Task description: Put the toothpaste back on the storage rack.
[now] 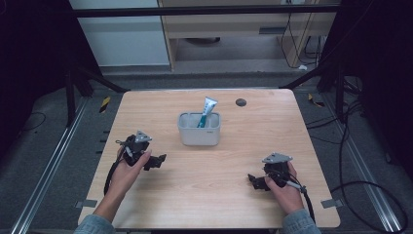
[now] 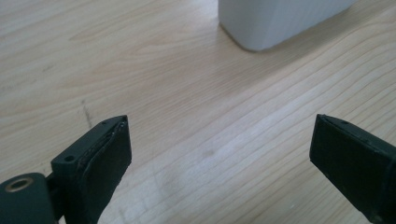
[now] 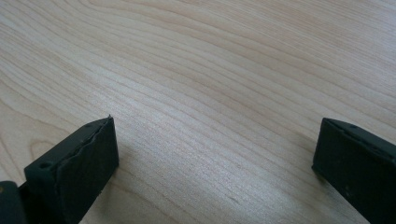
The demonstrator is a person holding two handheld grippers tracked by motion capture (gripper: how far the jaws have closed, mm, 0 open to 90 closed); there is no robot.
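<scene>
Both jaws gape wide and hold nothing: the left gripper (image 1: pixel 157 161) sits near the white tub (image 1: pixel 199 129) holding 1 tube (image 1: pixel 207 110), the right gripper (image 1: pixel 256 181) well apart.

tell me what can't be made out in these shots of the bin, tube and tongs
- Lower part of the tube: high view, hidden behind the white bin wall.
- Print on the tube: high view, too small to read.
- Most of the bin: left gripper view, cut off by the top edge; just a corner shows.
- Dark round spot on the table: high view, too small to identify.
- Right tongs: high view, dark and small, jaw gap unclear there.
</scene>
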